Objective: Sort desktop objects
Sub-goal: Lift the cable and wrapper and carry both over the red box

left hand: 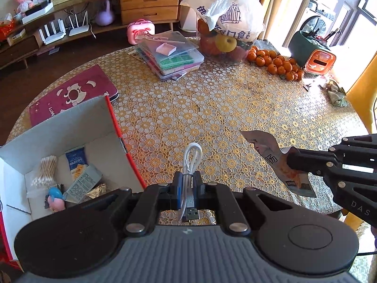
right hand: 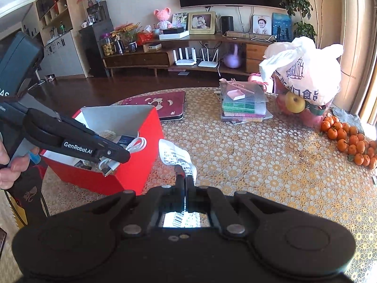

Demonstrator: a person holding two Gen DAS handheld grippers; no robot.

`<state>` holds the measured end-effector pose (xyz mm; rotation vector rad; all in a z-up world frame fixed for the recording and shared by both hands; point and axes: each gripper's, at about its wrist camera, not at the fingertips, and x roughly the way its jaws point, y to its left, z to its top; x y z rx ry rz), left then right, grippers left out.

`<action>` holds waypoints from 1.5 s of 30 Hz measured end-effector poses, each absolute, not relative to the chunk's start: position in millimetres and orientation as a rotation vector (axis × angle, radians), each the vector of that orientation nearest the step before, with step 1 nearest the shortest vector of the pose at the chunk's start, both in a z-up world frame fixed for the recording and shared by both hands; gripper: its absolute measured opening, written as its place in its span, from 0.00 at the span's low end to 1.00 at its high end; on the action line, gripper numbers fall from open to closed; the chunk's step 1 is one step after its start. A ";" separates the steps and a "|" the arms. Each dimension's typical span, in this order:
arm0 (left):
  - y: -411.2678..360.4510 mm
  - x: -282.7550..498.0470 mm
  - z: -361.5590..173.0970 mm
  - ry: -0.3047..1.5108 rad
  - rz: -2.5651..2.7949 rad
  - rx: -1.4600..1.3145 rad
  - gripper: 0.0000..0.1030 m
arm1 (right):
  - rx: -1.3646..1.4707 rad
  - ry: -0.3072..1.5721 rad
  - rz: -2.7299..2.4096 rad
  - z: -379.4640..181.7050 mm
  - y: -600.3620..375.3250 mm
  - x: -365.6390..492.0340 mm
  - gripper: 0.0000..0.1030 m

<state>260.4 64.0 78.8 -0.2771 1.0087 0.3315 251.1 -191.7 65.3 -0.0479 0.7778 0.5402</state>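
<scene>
left claw [left hand: 187, 179] clamped on coiled white usb cable [left hand: 192, 158] beside red box [right hand: 132, 169], right claw [right hand: 185, 181] pinching snack packet [right hand: 175, 155] above surface [left hand: 212, 108]

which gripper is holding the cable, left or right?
The left gripper. It is shut on the coiled white USB cable, beside the red box. The right gripper is shut on a flat snack packet instead.

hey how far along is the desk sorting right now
Done: cotton swabs, small packets and a toy already lie in the red box. In hand: the left claw is shut on a coiled white USB cable; the right claw is shut on a snack packet. Left: dropping both in the box.
</scene>
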 end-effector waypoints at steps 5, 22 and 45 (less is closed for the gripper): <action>74.6 240.6 89.9 1.003 0.351 -0.277 0.08 | -0.064 0.775 0.566 76.3 -164.7 249.9 0.00; 144.7 171.9 93.7 0.989 0.469 -0.327 0.08 | -0.115 0.771 0.691 88.1 -57.0 262.3 0.00; 236.3 143.6 28.1 1.062 0.636 -0.381 0.08 | -0.105 0.886 0.652 23.9 20.4 315.6 0.00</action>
